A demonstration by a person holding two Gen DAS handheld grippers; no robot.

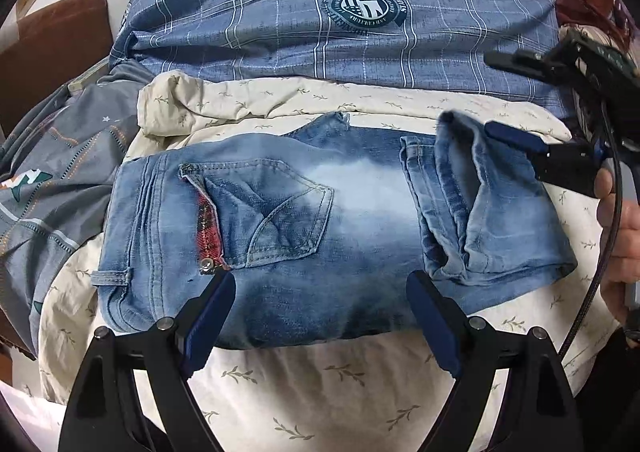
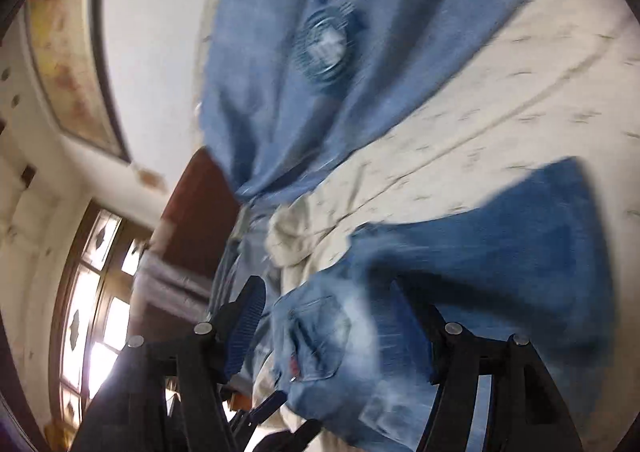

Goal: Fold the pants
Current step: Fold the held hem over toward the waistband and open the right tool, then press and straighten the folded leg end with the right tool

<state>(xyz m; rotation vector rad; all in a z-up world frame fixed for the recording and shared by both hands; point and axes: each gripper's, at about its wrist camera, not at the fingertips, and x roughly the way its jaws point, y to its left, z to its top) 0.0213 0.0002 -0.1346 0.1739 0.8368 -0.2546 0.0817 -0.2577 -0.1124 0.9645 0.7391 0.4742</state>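
Faded blue jeans (image 1: 360, 187) lie folded across the bed, waistband to the left and a back pocket with red plaid lining (image 1: 210, 228) facing up. The leg cuffs (image 1: 480, 211) are folded over onto the right end. My left gripper (image 1: 320, 288) stands open just above the jeans' near edge, nothing between its fingers. My right gripper (image 1: 490, 93) is open at the far right, its lower pad beside the cuffs and clear of the cloth. The right wrist view is blurred and rolled; the right gripper (image 2: 326, 316) is open there, with the jeans (image 2: 500, 252) beyond it.
A cream leaf-print sheet (image 1: 320, 380) covers the bed. A blue checked pillow (image 1: 280, 11) with a round emblem lies behind the jeans. Grey patterned bedding (image 1: 60, 171) is bunched at the left, by a brown headboard (image 1: 52, 51). A hand (image 1: 620, 236) holds the right gripper.
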